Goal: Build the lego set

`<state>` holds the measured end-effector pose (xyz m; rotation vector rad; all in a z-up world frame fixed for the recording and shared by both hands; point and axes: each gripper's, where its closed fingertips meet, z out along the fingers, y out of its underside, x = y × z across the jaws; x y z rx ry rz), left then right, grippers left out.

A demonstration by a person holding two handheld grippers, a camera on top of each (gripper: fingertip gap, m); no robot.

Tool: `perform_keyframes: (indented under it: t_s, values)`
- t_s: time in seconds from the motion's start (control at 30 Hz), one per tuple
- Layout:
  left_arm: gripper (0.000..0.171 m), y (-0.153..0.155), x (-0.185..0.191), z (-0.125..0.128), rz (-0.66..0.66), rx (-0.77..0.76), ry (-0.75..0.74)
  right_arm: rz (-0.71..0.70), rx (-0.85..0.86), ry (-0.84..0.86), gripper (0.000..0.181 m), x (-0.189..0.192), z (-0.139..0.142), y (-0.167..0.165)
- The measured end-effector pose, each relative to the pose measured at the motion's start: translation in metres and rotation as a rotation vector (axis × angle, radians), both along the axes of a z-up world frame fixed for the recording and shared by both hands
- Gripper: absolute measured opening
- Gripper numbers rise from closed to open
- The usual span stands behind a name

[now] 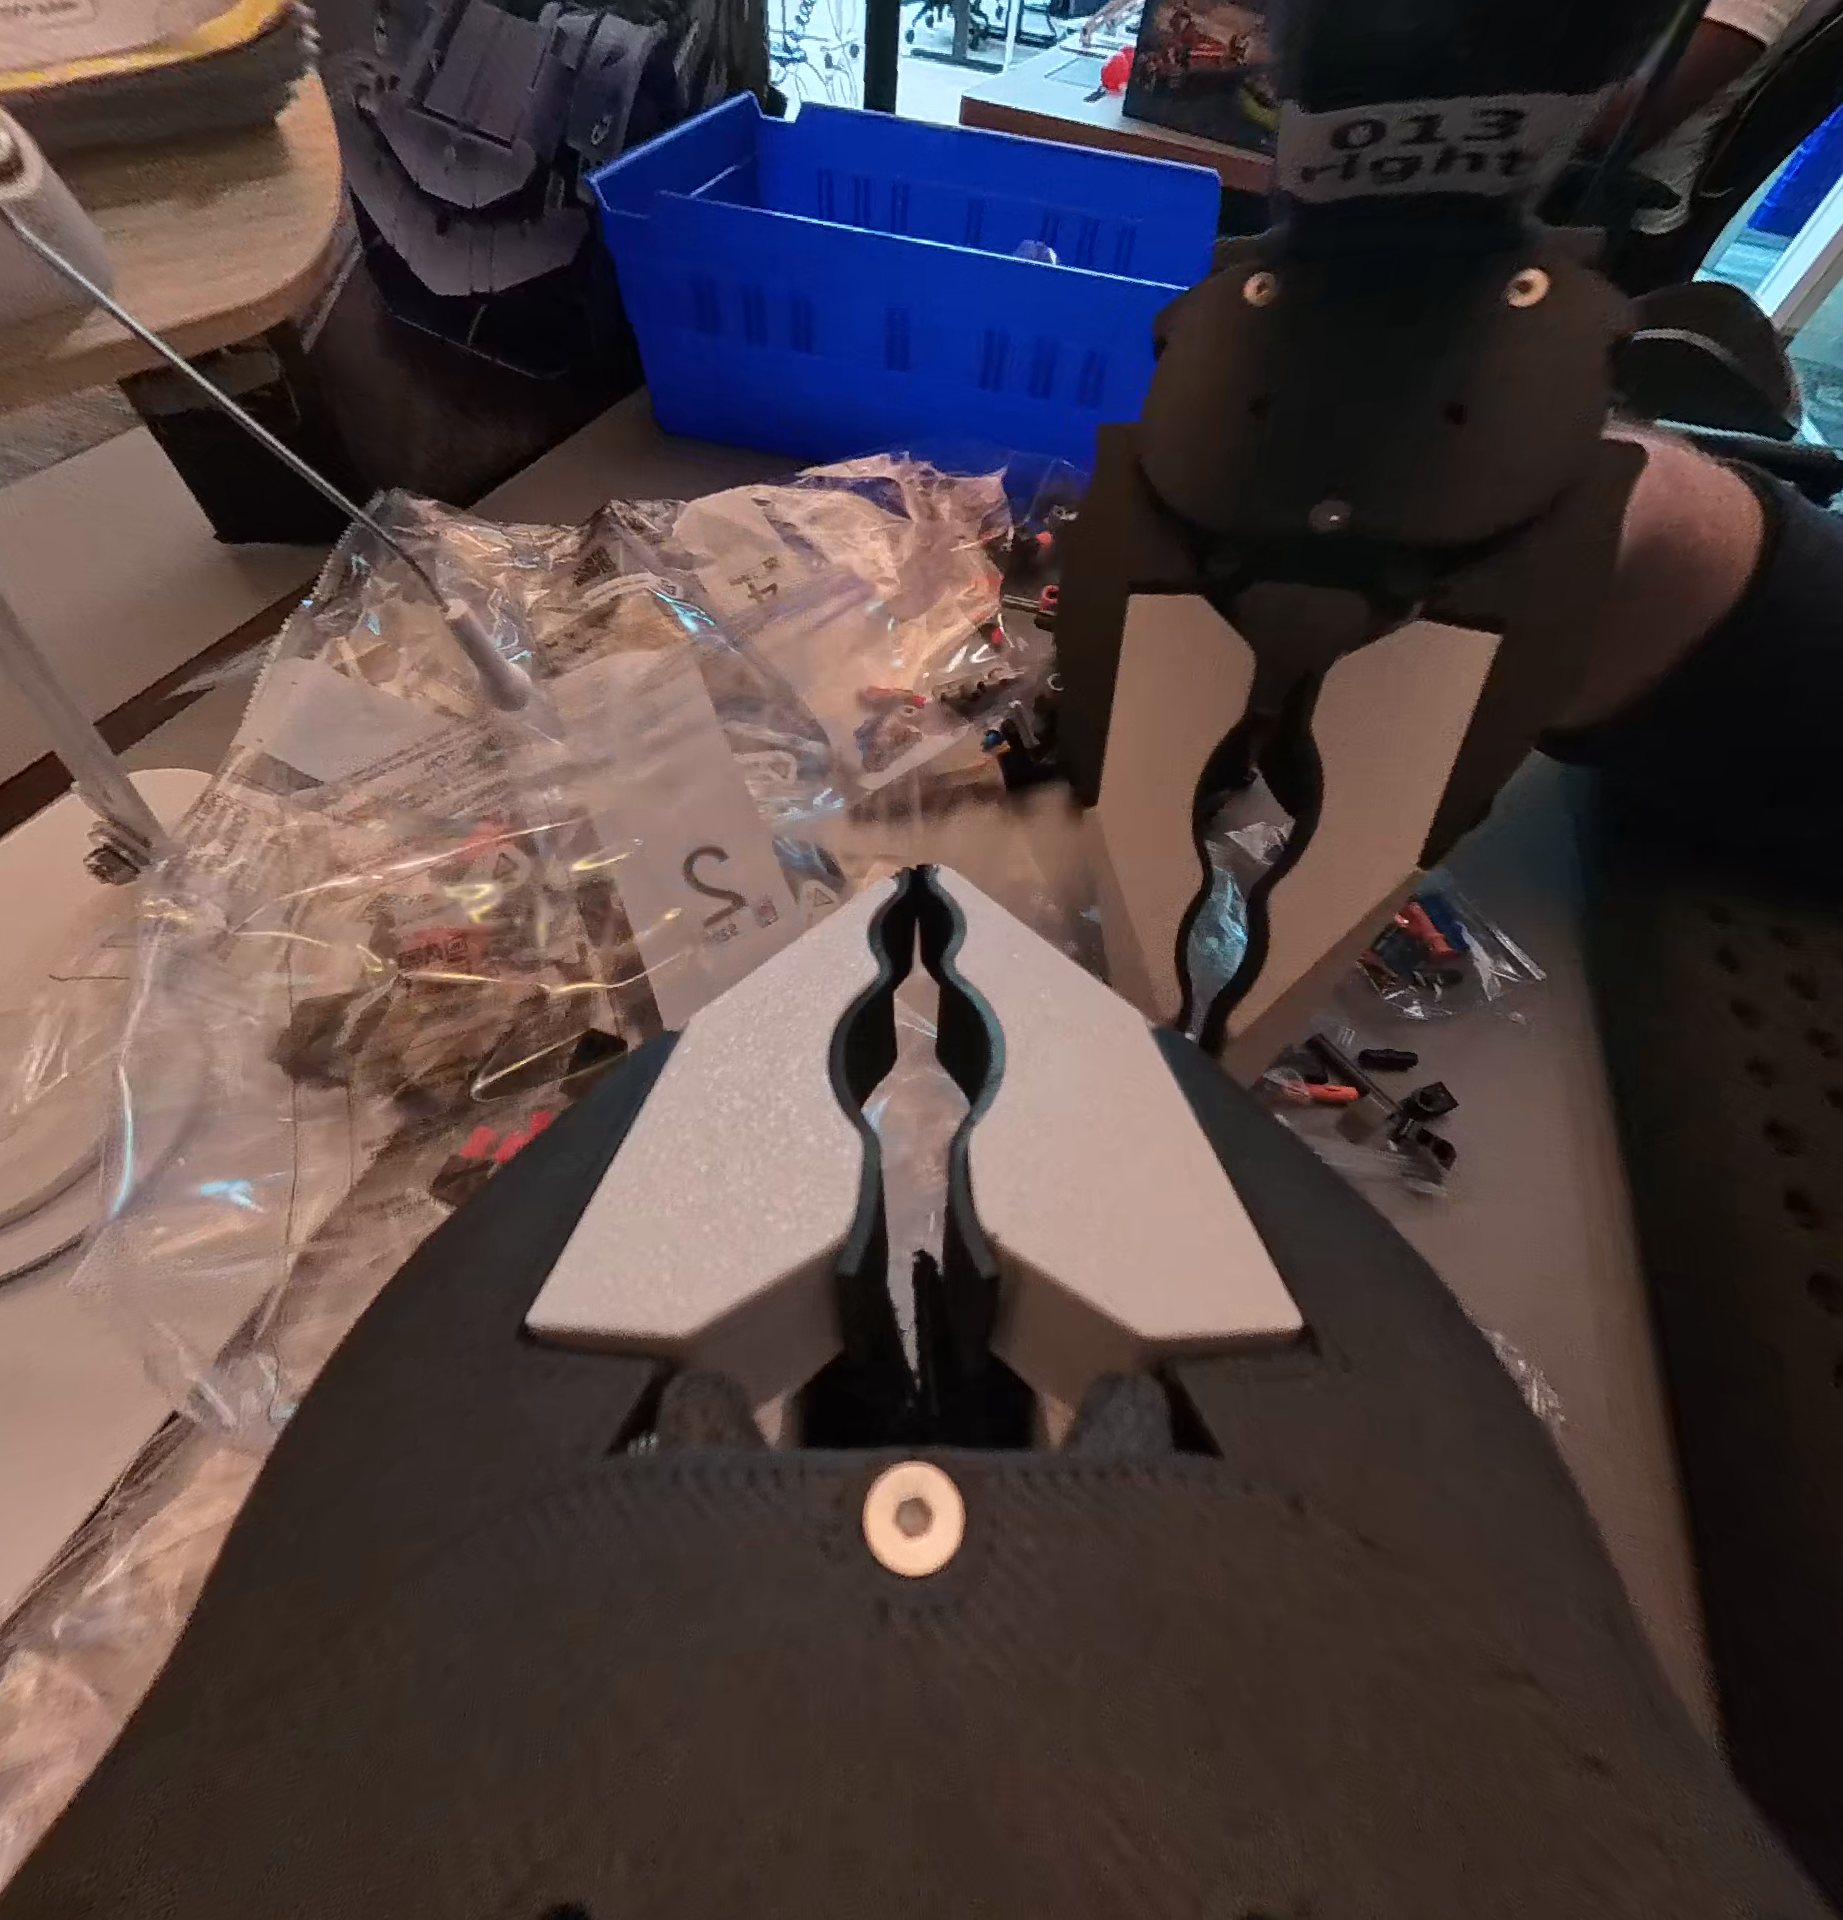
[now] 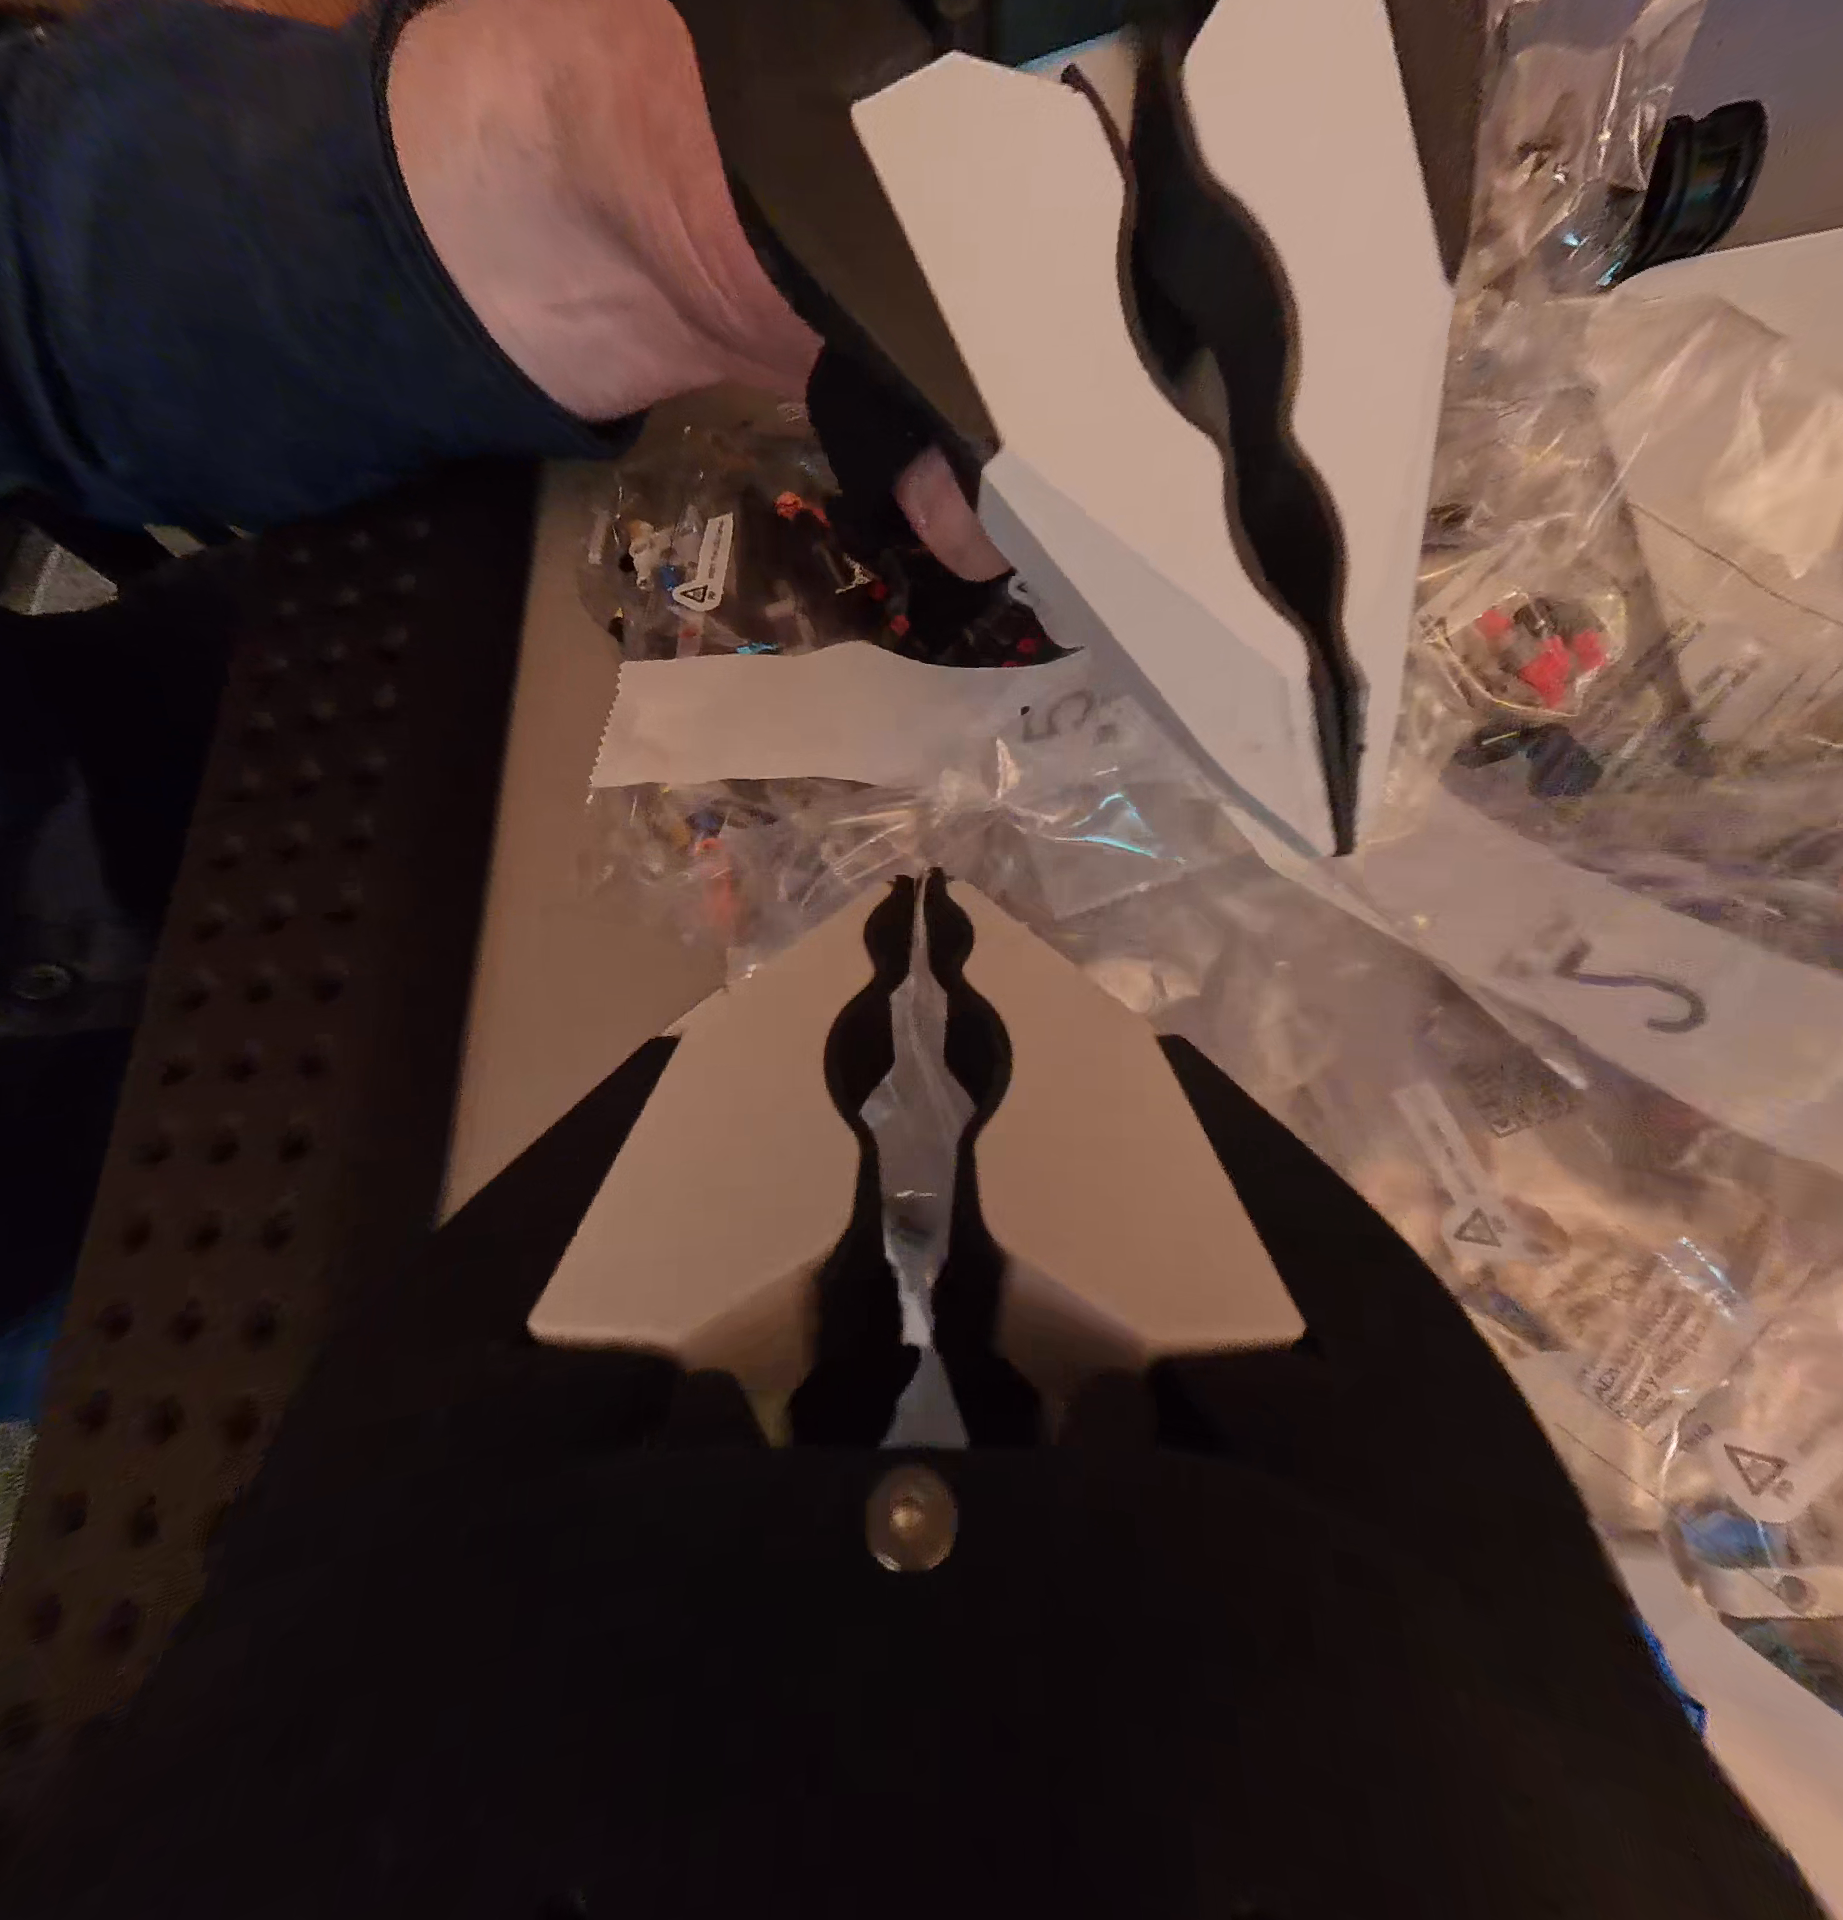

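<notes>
Left wrist view: the left gripper (image 1: 915,883) fills the lower half of the frame, its two pale fingers meeting at the tips with only the wavy gaps of the black inner pads between them. Clear plastic shows through those gaps, but whether the tips pinch it cannot be told here. Just beyond the tips lies a heap of clear plastic bags (image 1: 543,790) holding small lego pieces, spread over a light table (image 1: 86,582). To the right, the right gripper (image 1: 1223,1023) points down at the table, its fingers nearly together, with loose dark and orange lego pieces (image 1: 1364,1091) scattered beside its tips. Behind the bags stands a blue plastic bin (image 1: 896,301). A thin metal rod (image 1: 221,416) slants across the left side, and a dark perforated mat (image 1: 1748,1143) covers the table's right edge.

Right wrist view: the right gripper (image 2: 919,883) is closed at its tips on a strip of clear bag plastic (image 2: 922,1091), which runs back between its pads. The left gripper (image 2: 1338,821) comes in from the top, tips together and pressed into the same crinkled bags (image 2: 1519,1091). A gloved hand (image 2: 896,457) and dark blue sleeve (image 2: 190,260) sit upper left, above a smaller bag of mixed pieces (image 2: 771,582).
</notes>
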<state>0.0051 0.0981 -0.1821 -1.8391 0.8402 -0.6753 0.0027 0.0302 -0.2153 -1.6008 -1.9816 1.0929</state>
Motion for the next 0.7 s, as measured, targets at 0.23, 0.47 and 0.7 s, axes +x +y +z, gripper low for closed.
perform_keyframes:
  t_s: [0.23,0.47,0.7]
  values:
    - [0.000,0.005,-0.011,0.001,0.039,0.006,0.012,-0.018,0.073,0.012,0.000,0.001,0.005,0.004]
    - [0.032,-0.009,-0.002,-0.013,-0.049,-0.060,0.083,-0.003,0.177,-0.002,0.000,0.001,0.003,0.003]
    - [0.049,-0.011,-0.001,-0.033,-0.048,-0.105,0.189,0.009,0.247,-0.032,0.000,0.001,-0.004,0.002]
